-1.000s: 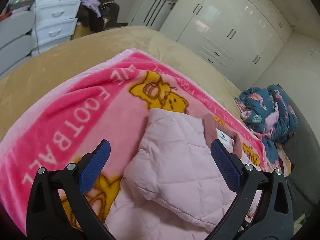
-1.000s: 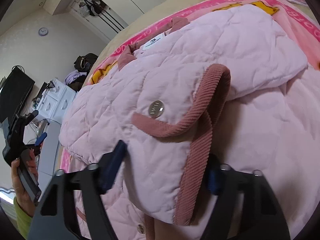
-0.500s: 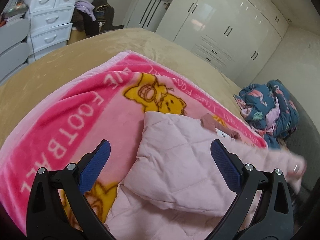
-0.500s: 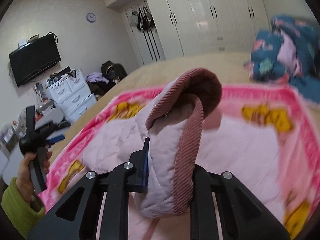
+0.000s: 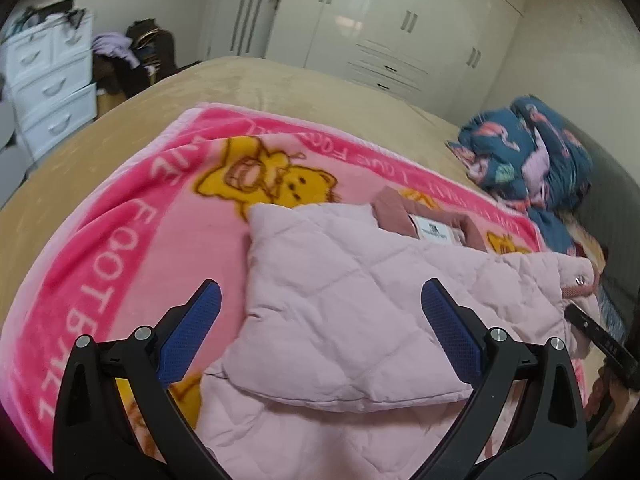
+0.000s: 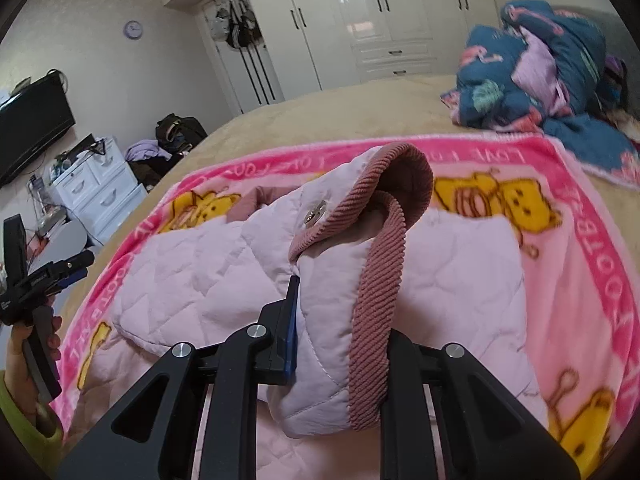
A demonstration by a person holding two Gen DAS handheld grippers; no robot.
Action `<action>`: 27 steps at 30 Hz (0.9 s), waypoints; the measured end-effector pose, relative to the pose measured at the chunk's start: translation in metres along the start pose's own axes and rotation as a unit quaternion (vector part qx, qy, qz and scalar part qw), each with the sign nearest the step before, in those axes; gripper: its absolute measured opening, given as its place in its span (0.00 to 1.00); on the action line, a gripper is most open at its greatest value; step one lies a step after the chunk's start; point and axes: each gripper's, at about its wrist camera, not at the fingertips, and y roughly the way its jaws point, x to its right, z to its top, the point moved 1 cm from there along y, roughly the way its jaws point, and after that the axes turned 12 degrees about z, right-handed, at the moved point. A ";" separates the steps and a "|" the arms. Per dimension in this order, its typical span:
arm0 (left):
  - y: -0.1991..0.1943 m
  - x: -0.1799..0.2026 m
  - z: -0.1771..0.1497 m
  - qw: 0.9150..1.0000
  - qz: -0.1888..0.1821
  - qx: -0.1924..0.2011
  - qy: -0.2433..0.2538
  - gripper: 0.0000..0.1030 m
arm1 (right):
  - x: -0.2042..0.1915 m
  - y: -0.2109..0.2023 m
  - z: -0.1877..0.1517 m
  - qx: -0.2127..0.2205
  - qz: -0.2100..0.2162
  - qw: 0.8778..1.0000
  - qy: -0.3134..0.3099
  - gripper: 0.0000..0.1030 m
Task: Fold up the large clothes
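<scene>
Pinching the pink jacket's cuff (image 6: 376, 280), the right claw (image 6: 340, 336) lifts it.

I am working in a bedroom of a home. A wide bed (image 6: 320, 108) with a tan cover fills the middle, and a pink cartoon blanket (image 5: 120, 216) is spread on it. Beyond the bed stands a wall of white wardrobes (image 6: 360, 12). Left of the bed I see a white chest of drawers (image 6: 96, 188), a television (image 6: 32, 128), a wall clock (image 6: 133, 29) and heaped clothes (image 5: 116, 46). Rumpled blue bedding (image 6: 540, 68) lies at the bed's right edge.
</scene>
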 end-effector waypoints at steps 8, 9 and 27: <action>0.012 0.027 -0.011 0.999 0.001 -0.008 0.051 0.91 | 0.017 0.011 -0.015 -0.018 -0.011 1.000 0.021 0.22; 0.013 0.029 -0.012 0.998 0.005 -0.008 0.056 0.91 | 0.018 0.013 -0.017 -0.022 -0.014 0.999 0.022 0.23; 0.050 0.048 -0.042 0.992 -0.019 -0.080 0.093 0.48 | -0.002 -0.007 -0.011 0.031 -0.044 0.998 0.033 0.68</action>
